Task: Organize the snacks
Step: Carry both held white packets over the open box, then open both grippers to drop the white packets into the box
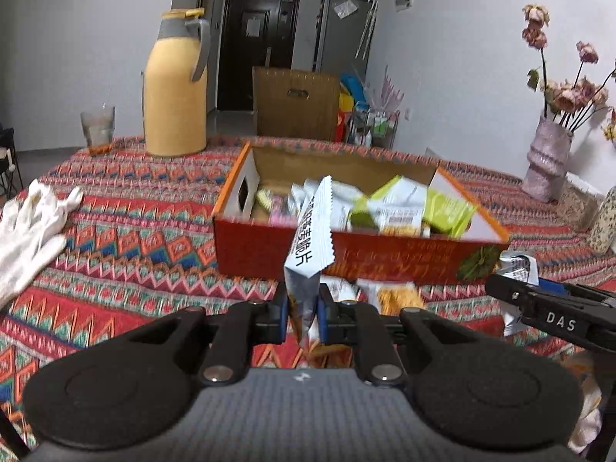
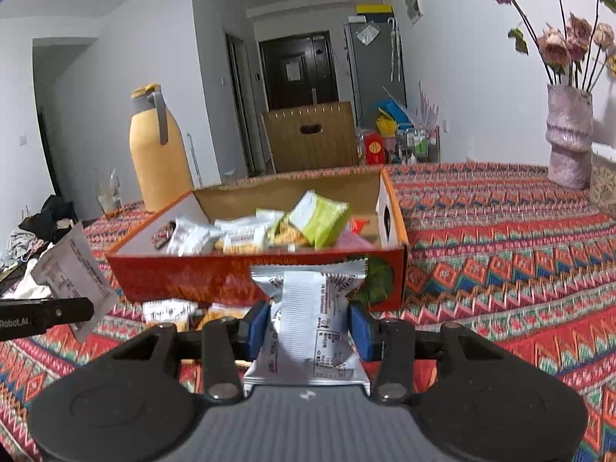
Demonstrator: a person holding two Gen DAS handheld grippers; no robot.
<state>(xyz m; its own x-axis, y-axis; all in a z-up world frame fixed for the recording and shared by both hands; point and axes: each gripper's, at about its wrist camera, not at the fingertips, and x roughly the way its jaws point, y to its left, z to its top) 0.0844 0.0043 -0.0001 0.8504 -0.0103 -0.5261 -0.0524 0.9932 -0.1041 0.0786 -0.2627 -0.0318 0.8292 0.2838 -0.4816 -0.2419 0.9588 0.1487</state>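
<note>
An open orange-red cardboard box (image 1: 346,254) (image 2: 215,273) sits on the patterned tablecloth, holding several snack packets in white and green wrappers. My left gripper (image 1: 302,308) is shut on a thin silver-white snack packet (image 1: 312,231) that stands on edge above the cloth, in front of the box. My right gripper (image 2: 308,325) is shut on a wider silver snack packet (image 2: 308,308), also just in front of the box. A few loose snack packets (image 1: 392,294) (image 2: 169,310) lie on the cloth by the box's front wall. Each gripper shows at the edge of the other's view.
A yellow thermos jug (image 1: 175,84) and a glass (image 1: 98,127) stand behind the box at the left. White gloves (image 1: 30,223) lie at the left edge. A pink vase of dried flowers (image 1: 548,158) (image 2: 569,134) stands at the right. A wooden chair back (image 2: 312,136) is beyond the table.
</note>
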